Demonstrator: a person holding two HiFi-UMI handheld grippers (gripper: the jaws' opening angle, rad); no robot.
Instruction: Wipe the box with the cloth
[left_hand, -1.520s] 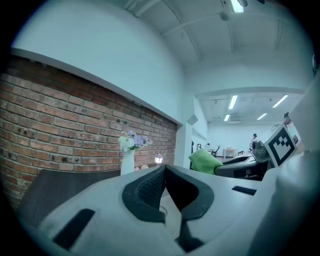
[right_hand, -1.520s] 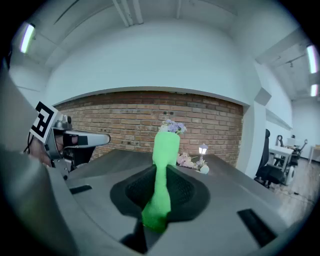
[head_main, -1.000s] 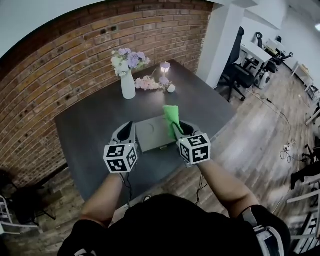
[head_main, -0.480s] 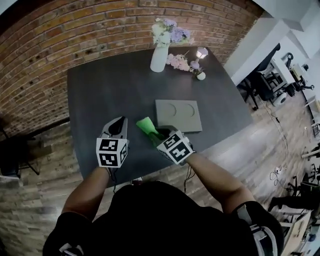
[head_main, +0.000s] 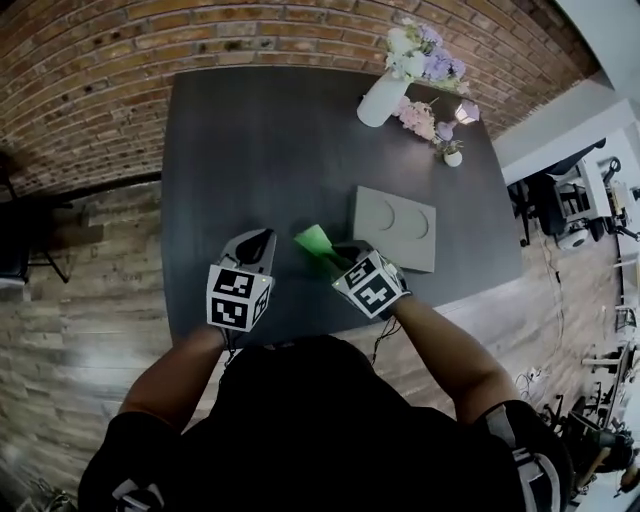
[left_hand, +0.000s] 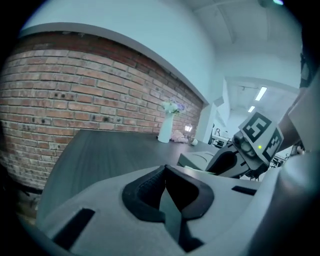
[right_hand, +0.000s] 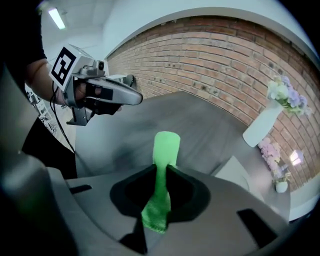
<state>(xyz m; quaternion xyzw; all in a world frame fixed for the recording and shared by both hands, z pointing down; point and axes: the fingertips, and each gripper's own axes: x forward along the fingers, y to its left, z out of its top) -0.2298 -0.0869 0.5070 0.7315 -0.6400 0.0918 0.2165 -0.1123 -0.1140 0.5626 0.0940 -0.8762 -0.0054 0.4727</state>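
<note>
A flat grey box (head_main: 394, 227) with two round dents lies on the dark table (head_main: 260, 140), right of centre. My right gripper (head_main: 335, 259) is shut on a bright green cloth (head_main: 314, 240), which sticks out forward above the table, just left of the box and apart from it. In the right gripper view the cloth (right_hand: 163, 160) runs up between the closed jaws, with the box (right_hand: 234, 172) to the right. My left gripper (head_main: 256, 246) is shut and holds nothing, left of the cloth. The left gripper view shows the box (left_hand: 199, 160) behind the right gripper's body.
A white vase of flowers (head_main: 384, 96), pink blooms (head_main: 418, 118) and a small lamp (head_main: 456, 152) stand at the table's far right corner. A brick wall (head_main: 200, 40) runs behind the table. Office chairs (head_main: 560, 205) stand on the wooden floor to the right.
My view has swung, so the table appears shifted. The right gripper with the cloth has come off the box to its left side. The left gripper has stayed shut beside it.
</note>
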